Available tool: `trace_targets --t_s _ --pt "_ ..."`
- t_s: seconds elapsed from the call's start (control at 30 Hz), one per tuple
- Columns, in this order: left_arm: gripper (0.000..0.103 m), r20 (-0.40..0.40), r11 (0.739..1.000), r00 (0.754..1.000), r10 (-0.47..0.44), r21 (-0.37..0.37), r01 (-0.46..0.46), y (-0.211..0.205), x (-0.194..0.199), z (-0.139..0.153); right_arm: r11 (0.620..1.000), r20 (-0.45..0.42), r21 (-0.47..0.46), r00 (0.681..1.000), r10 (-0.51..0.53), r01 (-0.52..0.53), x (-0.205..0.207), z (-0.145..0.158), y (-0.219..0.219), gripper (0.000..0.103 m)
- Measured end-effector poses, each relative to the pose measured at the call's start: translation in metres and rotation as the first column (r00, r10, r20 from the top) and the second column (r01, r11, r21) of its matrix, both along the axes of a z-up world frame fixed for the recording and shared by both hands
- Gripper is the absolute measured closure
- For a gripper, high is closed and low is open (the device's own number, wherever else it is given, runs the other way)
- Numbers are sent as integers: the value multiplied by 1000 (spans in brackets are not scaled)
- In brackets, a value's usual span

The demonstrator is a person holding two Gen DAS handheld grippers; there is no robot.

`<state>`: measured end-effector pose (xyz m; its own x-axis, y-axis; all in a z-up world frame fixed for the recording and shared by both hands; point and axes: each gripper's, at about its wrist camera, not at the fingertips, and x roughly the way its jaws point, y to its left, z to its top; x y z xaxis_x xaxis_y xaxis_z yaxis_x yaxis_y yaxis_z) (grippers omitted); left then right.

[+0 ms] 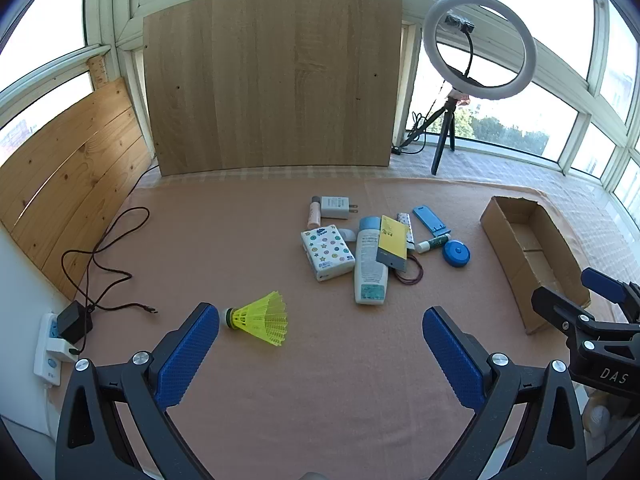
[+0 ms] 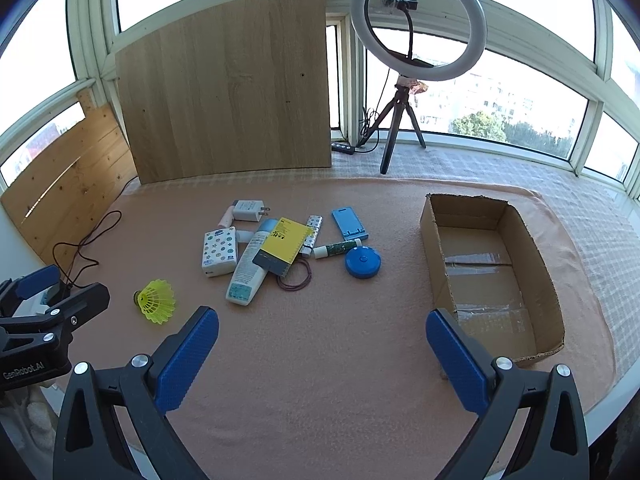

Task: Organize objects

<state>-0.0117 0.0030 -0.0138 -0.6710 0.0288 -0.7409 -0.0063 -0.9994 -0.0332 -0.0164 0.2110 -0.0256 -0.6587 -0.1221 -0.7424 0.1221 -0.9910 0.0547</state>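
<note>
A yellow shuttlecock (image 1: 262, 318) (image 2: 157, 301) lies on its side on the pink cloth, just past my left gripper's left fingertip. My left gripper (image 1: 320, 316) (image 2: 74, 284) is open and holds nothing. My right gripper (image 2: 322, 318) (image 1: 572, 288) is open too, hovering over bare cloth beside the near end of an open cardboard box (image 2: 520, 236) (image 1: 508, 272). Farther off is a pile: a tissue pack (image 1: 328, 252), a white bottle (image 1: 370, 268), a yellow card (image 2: 285, 246), a charger (image 2: 249, 210), a blue phone stand (image 2: 348, 222), a round blue tape measure (image 2: 363, 262) and hair ties (image 2: 296, 278).
A wooden board (image 1: 272, 80) leans on the windows at the back. A ring light (image 2: 418, 20) on a tripod stands at the back right. A power strip (image 1: 50, 354) with a black adapter and a loose cable (image 1: 104, 256) lies at the left.
</note>
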Motion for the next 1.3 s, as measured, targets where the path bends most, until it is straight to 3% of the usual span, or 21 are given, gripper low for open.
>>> trace_targets --t_s 1.3 --pt "0 3 1000 1000 -15 -2 15 6 -3 -3 1000 11 1 1000 -1 1 -3 -4 -2 1"
